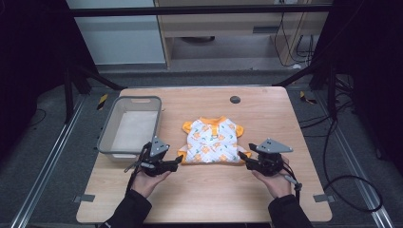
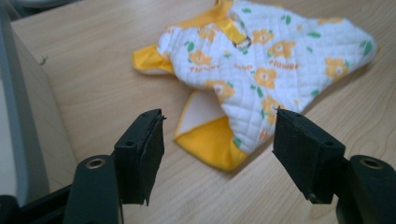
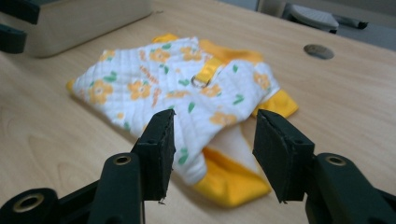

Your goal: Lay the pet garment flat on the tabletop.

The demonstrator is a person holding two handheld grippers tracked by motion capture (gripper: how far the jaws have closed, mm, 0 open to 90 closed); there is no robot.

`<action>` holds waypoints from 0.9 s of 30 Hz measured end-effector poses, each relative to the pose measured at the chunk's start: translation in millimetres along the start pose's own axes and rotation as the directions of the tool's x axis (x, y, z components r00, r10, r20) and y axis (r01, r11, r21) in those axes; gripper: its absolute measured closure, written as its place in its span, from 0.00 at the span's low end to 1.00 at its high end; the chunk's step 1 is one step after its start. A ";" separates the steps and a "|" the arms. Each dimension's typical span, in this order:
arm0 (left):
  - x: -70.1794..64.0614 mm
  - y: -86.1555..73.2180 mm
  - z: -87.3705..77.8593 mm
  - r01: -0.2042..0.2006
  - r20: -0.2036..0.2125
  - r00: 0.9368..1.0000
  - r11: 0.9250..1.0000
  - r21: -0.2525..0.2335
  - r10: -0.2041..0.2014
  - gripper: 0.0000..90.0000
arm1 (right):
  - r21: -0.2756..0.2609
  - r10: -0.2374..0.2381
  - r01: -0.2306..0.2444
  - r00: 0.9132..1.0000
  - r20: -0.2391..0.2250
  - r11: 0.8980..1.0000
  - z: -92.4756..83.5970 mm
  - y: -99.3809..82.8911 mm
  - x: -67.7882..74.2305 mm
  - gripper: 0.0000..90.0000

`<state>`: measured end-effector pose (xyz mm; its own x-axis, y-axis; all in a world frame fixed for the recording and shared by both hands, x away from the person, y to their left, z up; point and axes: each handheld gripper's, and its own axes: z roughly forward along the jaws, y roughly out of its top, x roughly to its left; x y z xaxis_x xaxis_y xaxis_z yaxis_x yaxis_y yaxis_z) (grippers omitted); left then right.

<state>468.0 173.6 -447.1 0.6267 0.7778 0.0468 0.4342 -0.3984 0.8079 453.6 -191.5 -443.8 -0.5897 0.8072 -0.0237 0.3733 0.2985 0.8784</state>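
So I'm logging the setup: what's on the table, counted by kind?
Garment: 1
Bin: 1
Gripper: 2, left and right
Total: 4

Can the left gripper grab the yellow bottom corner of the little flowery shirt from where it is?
Probably yes. The left gripper is open, and the shirt's yellow corner lies just ahead between its fingers, nothing between.

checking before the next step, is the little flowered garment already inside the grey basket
No, the flowered garment lies flat on the wooden table, to the right of the grey basket.
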 end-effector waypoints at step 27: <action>-15.6 -17.7 53.2 -0.045 0.057 0.998 0.988 0.145 0.037 0.67 | 0.198 -0.067 0.069 0.998 -0.017 0.978 47.9 -33.4 8.3 0.70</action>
<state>484.9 142.7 -493.4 0.6781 0.7337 0.0428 0.4951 -0.4991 0.7112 470.6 -170.4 -496.2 -0.6256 0.7766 -0.0746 0.4661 0.4487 0.7625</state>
